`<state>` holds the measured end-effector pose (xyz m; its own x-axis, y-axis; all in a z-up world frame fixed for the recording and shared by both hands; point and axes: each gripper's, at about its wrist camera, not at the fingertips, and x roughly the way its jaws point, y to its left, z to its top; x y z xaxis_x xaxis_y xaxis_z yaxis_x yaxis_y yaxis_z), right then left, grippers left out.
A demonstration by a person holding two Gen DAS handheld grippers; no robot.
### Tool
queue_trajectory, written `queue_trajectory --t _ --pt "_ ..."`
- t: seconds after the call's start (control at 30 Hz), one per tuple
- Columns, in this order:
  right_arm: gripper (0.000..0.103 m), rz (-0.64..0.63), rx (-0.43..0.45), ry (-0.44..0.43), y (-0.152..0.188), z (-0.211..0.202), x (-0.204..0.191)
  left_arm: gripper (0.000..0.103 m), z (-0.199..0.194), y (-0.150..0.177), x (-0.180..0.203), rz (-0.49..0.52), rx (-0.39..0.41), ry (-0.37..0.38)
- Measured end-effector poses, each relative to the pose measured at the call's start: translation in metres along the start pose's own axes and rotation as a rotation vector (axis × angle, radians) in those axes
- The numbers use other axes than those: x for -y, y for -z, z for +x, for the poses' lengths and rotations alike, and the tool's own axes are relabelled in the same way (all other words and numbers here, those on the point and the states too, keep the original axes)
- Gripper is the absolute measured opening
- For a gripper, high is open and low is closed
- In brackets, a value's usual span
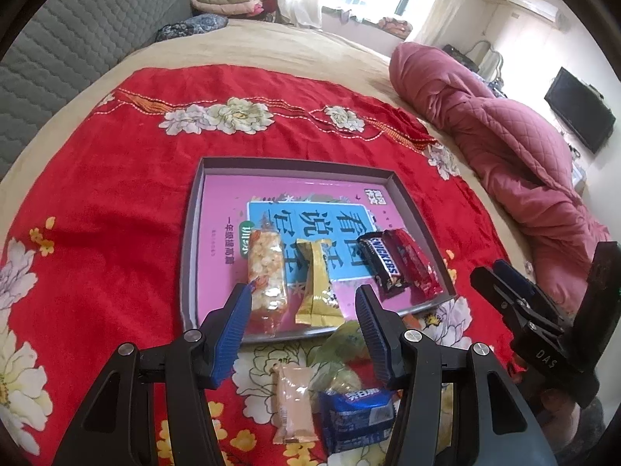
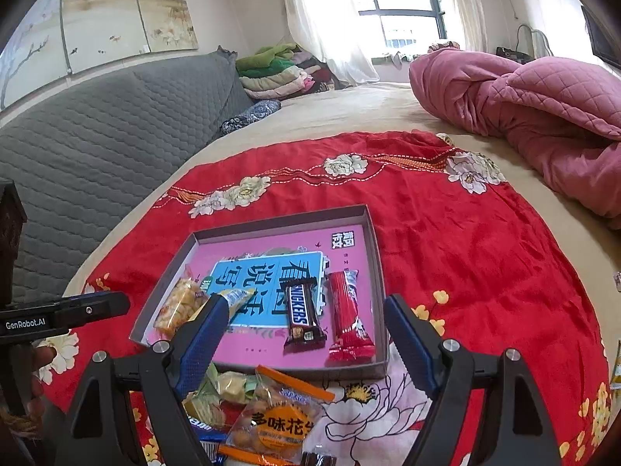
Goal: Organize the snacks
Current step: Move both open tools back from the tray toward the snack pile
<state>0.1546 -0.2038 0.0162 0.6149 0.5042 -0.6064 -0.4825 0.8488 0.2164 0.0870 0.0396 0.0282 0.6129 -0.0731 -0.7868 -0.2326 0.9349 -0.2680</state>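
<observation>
On the red floral cloth [image 1: 116, 202], a shallow tray [image 1: 192, 233] holds four snacks, Snickers bar [image 2: 302, 316] among them; more packets [image 2: 277, 415] lie near it. Left claw [image 1: 302, 308] and right claw [image 2: 304, 324] both gape wide, empty.

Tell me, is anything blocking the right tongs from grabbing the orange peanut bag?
Nothing visible does. The right tongs hang open above the orange peanut bag, which lies on top of the snack pile on the red cloth, just in front of the tray.
</observation>
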Motion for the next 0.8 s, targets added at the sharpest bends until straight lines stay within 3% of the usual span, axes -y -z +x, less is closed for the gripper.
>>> queue_trajectory --t 0.8 --pt "0.082 -0.031 -0.076 0.040 0.028 -0.010 -0.018 0.058 -0.007 0.015 -0.016 0.001 -0.025 0.007"
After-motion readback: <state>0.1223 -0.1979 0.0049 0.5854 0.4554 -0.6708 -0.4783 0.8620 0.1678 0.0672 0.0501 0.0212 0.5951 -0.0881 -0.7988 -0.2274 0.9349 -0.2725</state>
